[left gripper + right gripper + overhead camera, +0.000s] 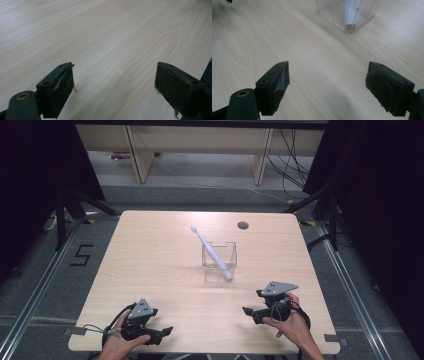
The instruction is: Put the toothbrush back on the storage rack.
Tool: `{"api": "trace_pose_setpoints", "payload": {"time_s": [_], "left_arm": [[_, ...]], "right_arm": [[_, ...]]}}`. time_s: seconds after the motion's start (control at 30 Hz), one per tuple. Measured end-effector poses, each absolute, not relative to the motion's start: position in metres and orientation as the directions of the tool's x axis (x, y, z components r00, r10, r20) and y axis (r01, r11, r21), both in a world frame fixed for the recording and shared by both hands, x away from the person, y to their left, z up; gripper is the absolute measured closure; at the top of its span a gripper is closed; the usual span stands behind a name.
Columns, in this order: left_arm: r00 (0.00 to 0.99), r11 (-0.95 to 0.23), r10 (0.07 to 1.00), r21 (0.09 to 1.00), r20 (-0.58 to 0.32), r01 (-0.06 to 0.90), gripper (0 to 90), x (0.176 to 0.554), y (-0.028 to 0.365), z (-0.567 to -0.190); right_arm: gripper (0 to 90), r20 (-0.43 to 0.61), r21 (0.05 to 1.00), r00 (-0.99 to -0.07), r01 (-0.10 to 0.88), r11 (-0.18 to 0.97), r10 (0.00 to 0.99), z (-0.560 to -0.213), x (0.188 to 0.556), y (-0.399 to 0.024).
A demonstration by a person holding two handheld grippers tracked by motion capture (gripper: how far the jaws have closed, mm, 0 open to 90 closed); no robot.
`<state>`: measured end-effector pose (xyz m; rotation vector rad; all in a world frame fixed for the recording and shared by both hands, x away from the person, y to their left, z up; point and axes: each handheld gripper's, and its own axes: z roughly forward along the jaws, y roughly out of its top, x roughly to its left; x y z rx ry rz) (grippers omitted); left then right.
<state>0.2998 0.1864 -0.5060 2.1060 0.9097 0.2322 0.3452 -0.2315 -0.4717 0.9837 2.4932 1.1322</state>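
2 handheld black two-jaw grippers sit low over a pale wood-grain rectangular table point(150, 250) in the high view. Left gripper point(161, 333) is near the table's near-left edge, held by the person's left hand point(117, 345), grey three-cornered plate on top, cable looping off to the left. Right gripper point(248, 313) is near the near-right edge, held by the right hand point(292, 322), jaws pointing left toward the table's middle. Clear square ribbed plastic holder point(218, 256) stands upright mid-table, well apart from both grippers. White toothbrush point(210, 251) leans in it, tilted, brush head up and to the far left, handle end down at the holder's near-right corner. Small round dark grommet hole point(243, 225) is near the far edge. Grey floor around the table has a black "5" marking point(81, 255) on the left.

Left gripper view: left gripper point(115, 82) has jaws spread wide, nothing between them, bare table point(112, 37) under them. Pads look worn, with frayed bits at the edges.

Right gripper view: right gripper point(327, 82) has jaws spread wide too, nothing held. Clear holder point(348, 12) is ahead, at the top of the frame, standing on the table point(287, 37) well apart from the jaws. Something white inside it is blurred; cannot tell detail.
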Motion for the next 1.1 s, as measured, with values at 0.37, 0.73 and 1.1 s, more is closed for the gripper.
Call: {"api": "trace_pose_setpoints", "payload": {"time_s": [0.37, 0.73, 1.1], "left_arm": [[0.721, -0.409, 0.678, 0.745, -0.139, 0.528, 14.9, 0.3, 0.186, -0.506], [0.722, -0.409, 0.678, 0.745, -0.138, 0.526, 14.9, 0.3, 0.187, -0.506], [0.718, -0.396, 0.68, 0.748, -0.15, 0.532, 14.9, 0.3, 0.185, -0.507]], "right_arm": [[19.7, 0.048, 0.721, -0.748, 0.484, 0.495, 0.662, -0.479, 0.338, -0.236], [19.1, 0.04, 0.699, -0.736, 0.504, 0.507, 0.676, -0.483, 0.33, -0.239], [18.9, 0.051, 0.708, -0.736, 0.503, 0.495, 0.675, -0.488, 0.323, -0.246]]}}
